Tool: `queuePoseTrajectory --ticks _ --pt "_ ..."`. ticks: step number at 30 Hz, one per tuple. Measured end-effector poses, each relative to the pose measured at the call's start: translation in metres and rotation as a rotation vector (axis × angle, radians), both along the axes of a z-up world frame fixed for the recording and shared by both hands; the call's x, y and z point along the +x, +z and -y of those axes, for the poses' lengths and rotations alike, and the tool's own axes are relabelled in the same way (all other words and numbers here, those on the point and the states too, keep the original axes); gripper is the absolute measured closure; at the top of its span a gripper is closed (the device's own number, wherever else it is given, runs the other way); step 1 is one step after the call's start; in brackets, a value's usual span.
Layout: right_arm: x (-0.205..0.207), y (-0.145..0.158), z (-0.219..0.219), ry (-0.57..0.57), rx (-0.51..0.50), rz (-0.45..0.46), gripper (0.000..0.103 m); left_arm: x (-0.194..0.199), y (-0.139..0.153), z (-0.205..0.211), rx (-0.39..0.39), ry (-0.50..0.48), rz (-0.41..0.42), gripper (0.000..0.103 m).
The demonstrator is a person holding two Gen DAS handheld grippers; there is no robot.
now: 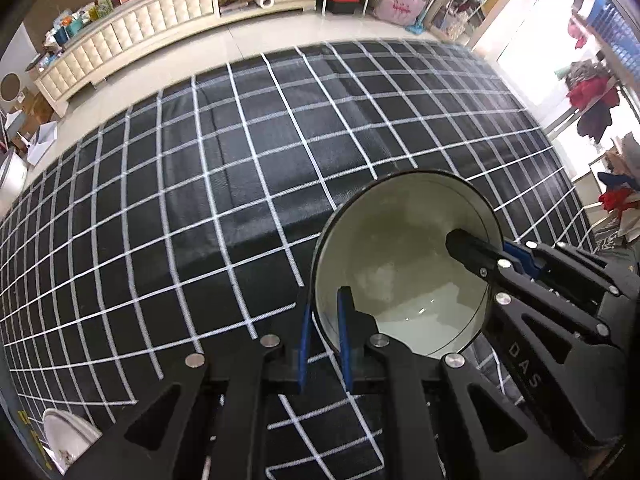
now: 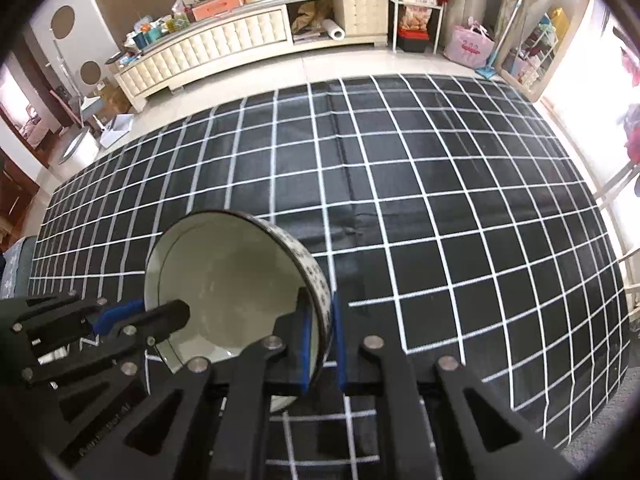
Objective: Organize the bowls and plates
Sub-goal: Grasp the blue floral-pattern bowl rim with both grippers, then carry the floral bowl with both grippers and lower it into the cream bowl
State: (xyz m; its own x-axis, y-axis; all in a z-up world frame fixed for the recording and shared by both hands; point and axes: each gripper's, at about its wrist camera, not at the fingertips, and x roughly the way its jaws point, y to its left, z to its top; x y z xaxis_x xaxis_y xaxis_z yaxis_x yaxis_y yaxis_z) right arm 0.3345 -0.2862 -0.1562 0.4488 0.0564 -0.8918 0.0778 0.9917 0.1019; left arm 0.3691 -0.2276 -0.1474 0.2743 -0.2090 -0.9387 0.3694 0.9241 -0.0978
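Blue pads of my left claw (image 1: pixel 324 344) and right claw (image 2: pixel 320 344) pinch opposite walls of one bowl (image 2: pixel 236 276), sharing its weight, tilted above the checked cloth (image 2: pixel 440 200); a plate (image 1: pixel 66 436) lies apart.

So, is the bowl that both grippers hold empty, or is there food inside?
Empty. The bowl shows only a bare, pale inside. The left gripper and right gripper each clamp its rim.
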Motion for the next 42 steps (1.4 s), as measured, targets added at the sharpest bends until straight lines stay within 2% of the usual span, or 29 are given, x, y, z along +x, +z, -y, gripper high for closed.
queuePoseTrajectory --ticks 8,20,25,31,42 --pt "-0.025 0.036 -0.027 0.029 0.019 0.05 0.091 -0.038 0.051 -0.039 -0.027 0.043 0.071 0.092" --pt "-0.066 0.066 -0.08 0.112 0.07 0.101 0.091 -0.089 0.103 -0.107 -0.015 0.127 0.163 0.092" --pt "-0.078 0.071 -0.106 0.149 0.076 0.114 0.091 -0.108 0.107 -0.135 -0.009 0.172 0.168 0.092" --pt "-0.086 0.061 -0.13 0.182 0.096 0.079 0.091 -0.128 0.1 -0.164 -0.015 0.216 0.155 0.092" --pt "-0.098 0.024 -0.158 0.204 0.103 -0.013 0.091 -0.152 0.06 -0.19 -0.004 0.251 0.08 0.092"
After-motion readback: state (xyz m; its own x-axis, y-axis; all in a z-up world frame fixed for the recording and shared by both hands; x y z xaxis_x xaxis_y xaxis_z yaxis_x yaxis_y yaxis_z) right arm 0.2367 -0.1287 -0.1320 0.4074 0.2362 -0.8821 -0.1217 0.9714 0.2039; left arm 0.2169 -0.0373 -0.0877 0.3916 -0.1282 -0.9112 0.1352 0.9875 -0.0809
